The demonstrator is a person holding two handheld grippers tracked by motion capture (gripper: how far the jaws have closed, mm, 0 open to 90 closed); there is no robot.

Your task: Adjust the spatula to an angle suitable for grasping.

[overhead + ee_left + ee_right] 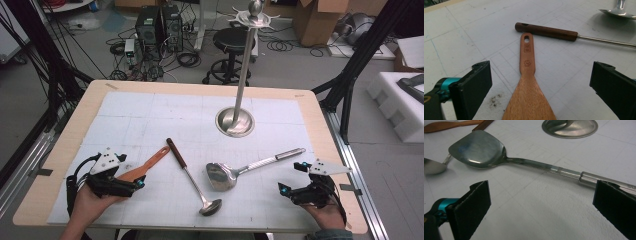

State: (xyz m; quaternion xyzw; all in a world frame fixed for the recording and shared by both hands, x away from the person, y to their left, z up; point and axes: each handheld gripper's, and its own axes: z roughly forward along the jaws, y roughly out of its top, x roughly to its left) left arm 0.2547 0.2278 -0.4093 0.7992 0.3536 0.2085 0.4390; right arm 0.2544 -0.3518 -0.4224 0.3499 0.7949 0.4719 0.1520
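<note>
A: High view. Three utensils lie flat on the white mat of the desk (60, 165): wooden spatula (150, 164), ladle (192, 180) with a dark wooden handle, steel turner (240, 170). The hanging stand (243, 75) sits behind them, its top hooks bare. Left claw (139, 183) is at the spatula's blade end; right claw (283, 189) rests near the desk's front edge, apart from the turner's handle.

B: So nothing hung yet?

A: None that I can see — all three are down on the mat.

B: Left gripper view?

A: Left claw (537, 85) stands wide open, jaws on either side of the wooden spatula (527, 82), not touching it. The blade runs toward the camera, and the handle's hole end lies just beside the ladle (546, 31) handle.

B: Right gripper view?

A: Right claw (541, 205) is open as well, nothing between the jaws but mat. The steel turner (506, 155) lies across ahead, its handle end passing behind the right-hand jaw; the stand (570, 127) base is beyond.

B: Progress?

A: My judgement: the very start. The spatula grasp is lined up, not closed. Lifting and hanging all three utensils is left, if the stand is the goal.
</note>
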